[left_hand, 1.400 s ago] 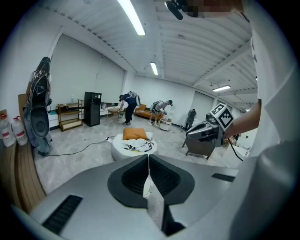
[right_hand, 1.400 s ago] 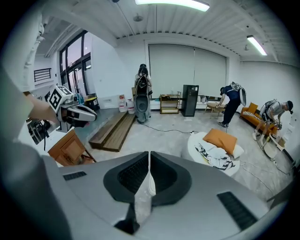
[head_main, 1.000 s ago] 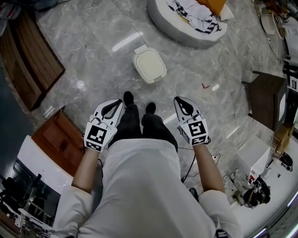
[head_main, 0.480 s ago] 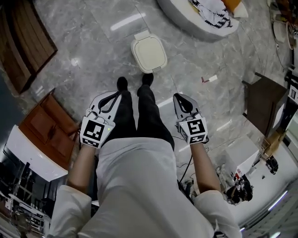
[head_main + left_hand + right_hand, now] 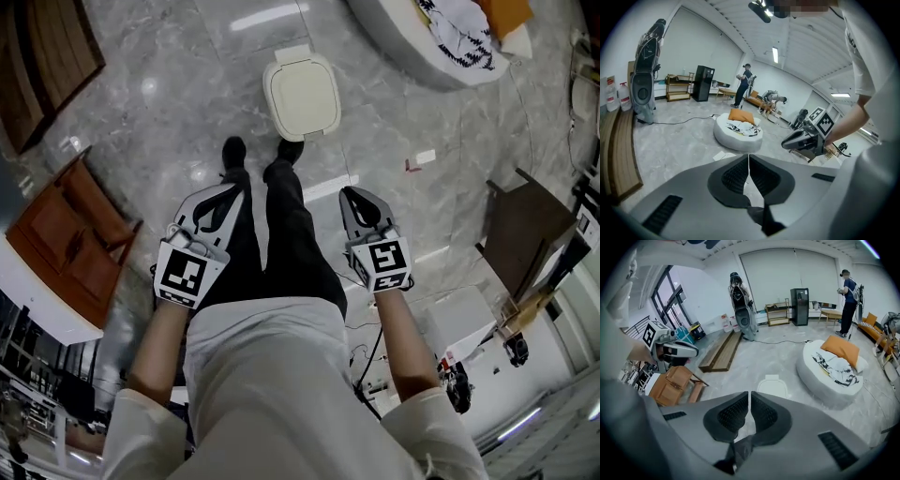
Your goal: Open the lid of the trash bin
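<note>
Grey marble floor runs under everything here, glossy with strip-light reflections. Nearest me, both grippers hang low beside the person's dark trouser legs. The left gripper and the right gripper each have their jaws pressed together with nothing between them, and their own views confirm it. I judge they're closed and angled forward and down because the approach isn't finished; closed tips would also suit nudging under a lid edge. Just beyond the black shoes stands the trash bin, cream, its lid flat and shut, with the toes nearly at its near edge. From above the lid covers the whole body, so I can't make out a pedal or latch; only a small tab shows on its far edge. The left gripper view doesn't show the bin at all. Past it, the round white floor cushion is cut off by the frame's top edge
</note>
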`<state>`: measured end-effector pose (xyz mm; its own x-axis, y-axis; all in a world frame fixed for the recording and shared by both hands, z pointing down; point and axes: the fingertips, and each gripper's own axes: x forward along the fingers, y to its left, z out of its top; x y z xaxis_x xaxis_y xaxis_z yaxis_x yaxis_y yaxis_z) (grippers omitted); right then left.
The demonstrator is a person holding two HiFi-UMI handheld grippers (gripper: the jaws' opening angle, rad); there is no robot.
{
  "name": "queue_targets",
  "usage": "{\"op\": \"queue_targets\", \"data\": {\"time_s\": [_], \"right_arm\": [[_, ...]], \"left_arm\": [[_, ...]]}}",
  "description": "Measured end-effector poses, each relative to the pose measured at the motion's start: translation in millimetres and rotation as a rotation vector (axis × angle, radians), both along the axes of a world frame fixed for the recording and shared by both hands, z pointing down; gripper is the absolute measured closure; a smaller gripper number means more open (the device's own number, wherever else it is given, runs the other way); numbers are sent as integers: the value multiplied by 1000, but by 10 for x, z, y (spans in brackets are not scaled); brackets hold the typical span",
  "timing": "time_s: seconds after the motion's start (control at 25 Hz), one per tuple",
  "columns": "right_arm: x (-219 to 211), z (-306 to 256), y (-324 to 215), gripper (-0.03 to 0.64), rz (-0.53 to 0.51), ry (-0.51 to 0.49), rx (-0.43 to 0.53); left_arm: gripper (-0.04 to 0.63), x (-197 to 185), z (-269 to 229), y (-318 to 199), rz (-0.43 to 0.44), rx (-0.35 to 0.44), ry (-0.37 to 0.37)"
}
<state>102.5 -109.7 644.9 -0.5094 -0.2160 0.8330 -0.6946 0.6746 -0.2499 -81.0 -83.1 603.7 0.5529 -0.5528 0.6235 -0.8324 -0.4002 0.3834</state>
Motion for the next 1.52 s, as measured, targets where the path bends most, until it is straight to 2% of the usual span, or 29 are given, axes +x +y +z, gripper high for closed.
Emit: {"op": "queue_targets", "data": {"time_s": [0.4, 0.72, 1.0, 1.16, 1.52], "right_arm": [[52, 882, -22, 581, -38, 20, -66], [190, 1600, -29, 581, 1, 28, -122], [212, 2118, 1, 578, 13, 45, -163], [210, 2373, 46, 537, 15, 53, -187], [240, 2922, 100, 525, 40, 102, -203]], "left_arm": [[574, 138, 598, 82, -30, -49, -38], [574, 363, 1002, 219, -41, -86, -33], [574, 403, 1305, 321, -79, -114, -27], [574, 425, 1447, 372, -94, -128, -22], [574, 468, 1700, 410, -94, -135, -22]]}}
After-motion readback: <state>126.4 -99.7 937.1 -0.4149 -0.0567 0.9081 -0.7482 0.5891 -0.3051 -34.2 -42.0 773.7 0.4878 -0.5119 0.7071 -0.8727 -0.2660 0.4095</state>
